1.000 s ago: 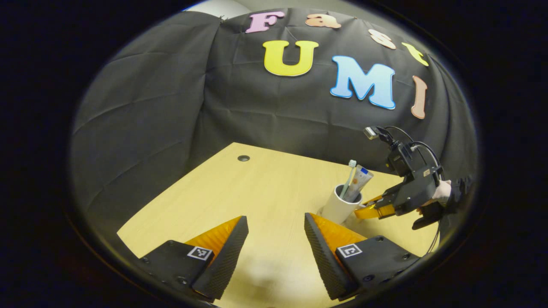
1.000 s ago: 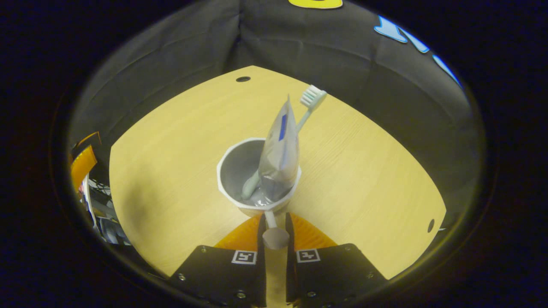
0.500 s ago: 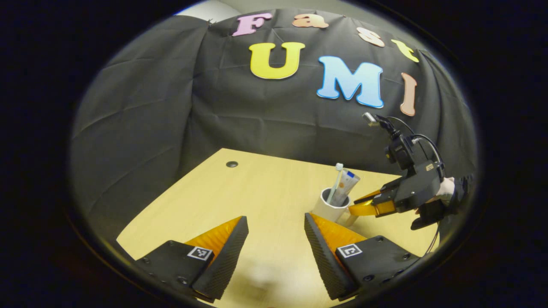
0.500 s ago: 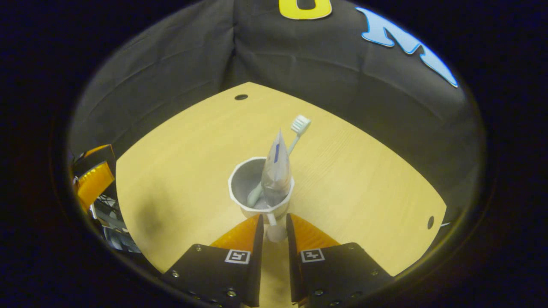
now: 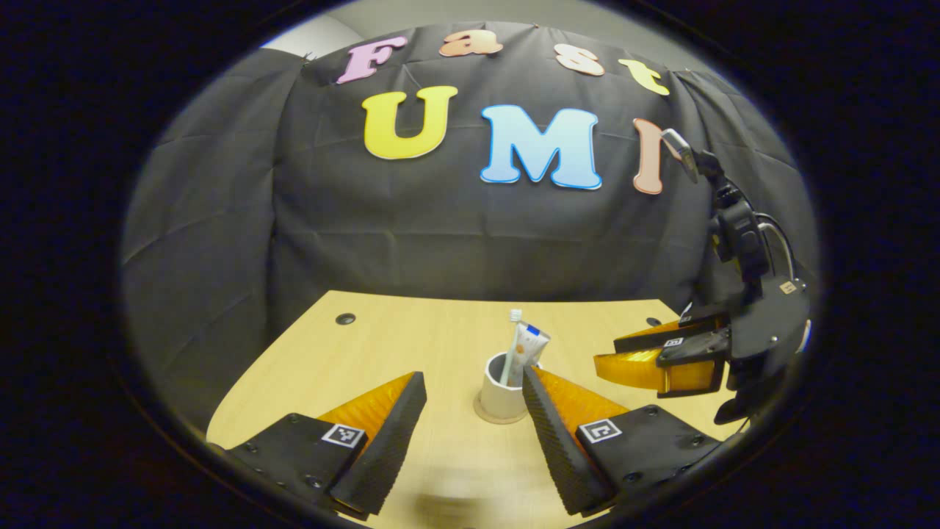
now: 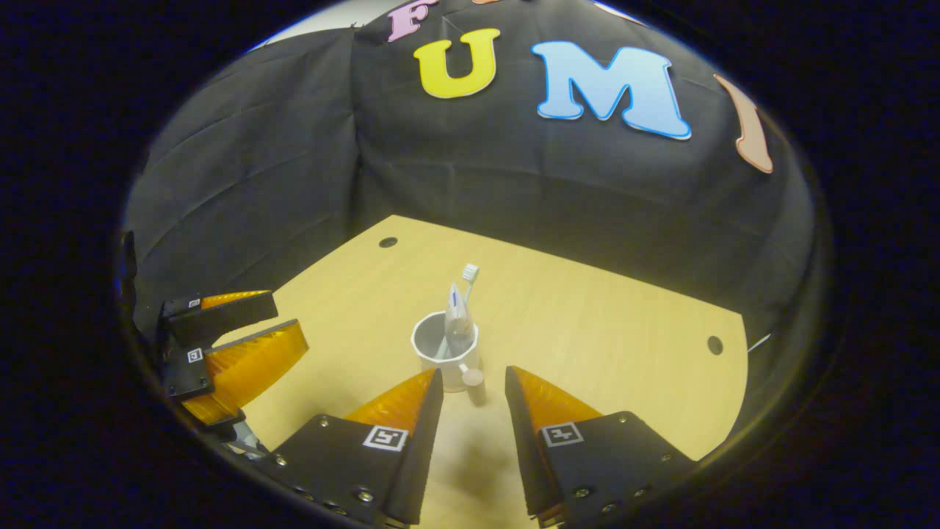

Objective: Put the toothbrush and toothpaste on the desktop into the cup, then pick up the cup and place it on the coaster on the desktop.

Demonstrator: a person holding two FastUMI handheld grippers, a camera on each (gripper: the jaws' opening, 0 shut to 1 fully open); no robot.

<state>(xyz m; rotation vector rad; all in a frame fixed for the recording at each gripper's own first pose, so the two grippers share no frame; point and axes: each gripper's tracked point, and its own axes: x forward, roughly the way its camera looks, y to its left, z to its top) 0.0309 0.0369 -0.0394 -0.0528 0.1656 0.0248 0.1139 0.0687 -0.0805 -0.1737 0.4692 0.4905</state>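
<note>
A white cup (image 5: 499,388) stands upright on a round tan coaster (image 5: 486,416) on the wooden desk. From its mouth stick up a toothbrush (image 5: 515,317) and a toothpaste tube (image 5: 529,345). In the right gripper view the cup (image 6: 443,351) sits just beyond my right gripper (image 6: 474,373), which is open. The cup's handle knob (image 6: 473,378) lies at the gap between the fingertips, touching neither. My left gripper (image 5: 474,376) is open and empty, near the cup. The right gripper (image 5: 650,353) also hangs off to the right in the left gripper view.
The light wooden desk (image 6: 602,330) has cable holes at its far left (image 6: 388,242) and right (image 6: 714,344). Black cloth walls stand close behind the desk. The left gripper (image 6: 235,334) hovers open at the left side of the right gripper view.
My right gripper has opened off the cup's handle and drawn back and up. The cup now stands free on the coaster. The left gripper has swung toward the cup.
</note>
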